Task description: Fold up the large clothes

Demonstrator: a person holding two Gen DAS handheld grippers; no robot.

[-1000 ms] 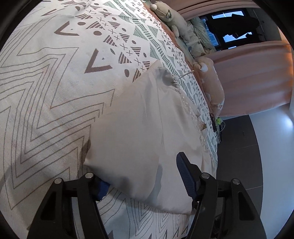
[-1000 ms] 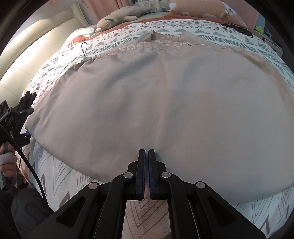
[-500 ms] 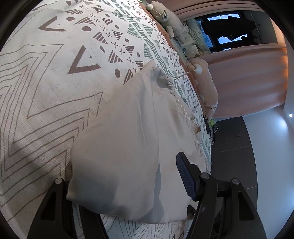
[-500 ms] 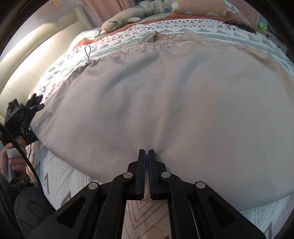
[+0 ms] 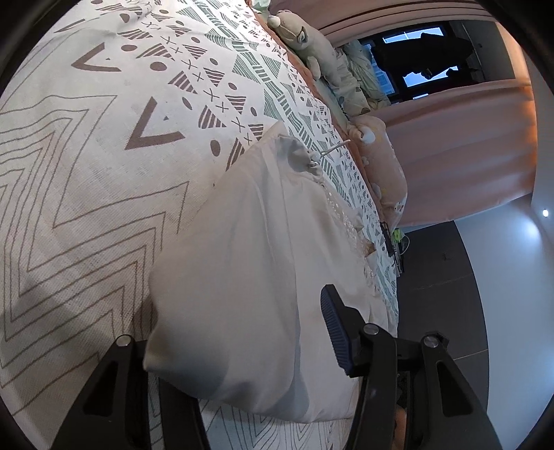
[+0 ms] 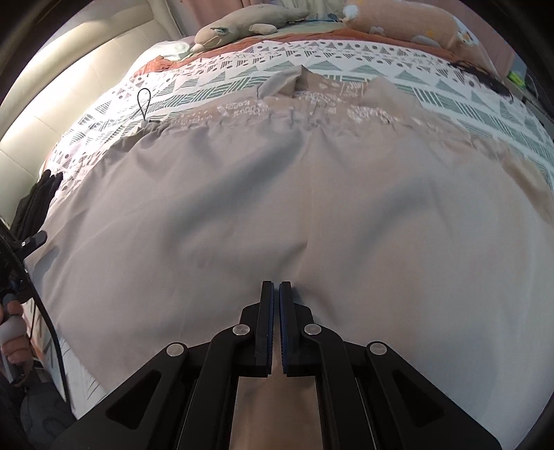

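A large beige garment (image 6: 242, 214) with an embroidered waistband (image 6: 311, 107) lies spread on the patterned bedspread (image 5: 86, 166). My right gripper (image 6: 276, 287) is shut on a pinch of the garment's fabric. Creases run from its tips toward the waistband, and beige cloth lies under its fingers. In the left wrist view, a raised corner of the garment (image 5: 235, 277) sits between the jaws of my left gripper (image 5: 228, 322), which are closing. The blue right pad (image 5: 332, 329) stands clear beside the cloth. The left finger is hidden behind the corner.
Plush toys (image 6: 242, 24) and a peach pillow (image 5: 381, 166) line the bed's far side. A cream headboard (image 6: 69, 76) is at the left, pink curtains (image 5: 467, 145) and dark floor (image 5: 439, 270) beyond the edge. A person's hand (image 6: 12, 332) holds the left gripper.
My right gripper moved forward over the garment toward the waistband, carrying fabric with it. The left jaws narrowed around the garment's corner, which now covers the left finger.
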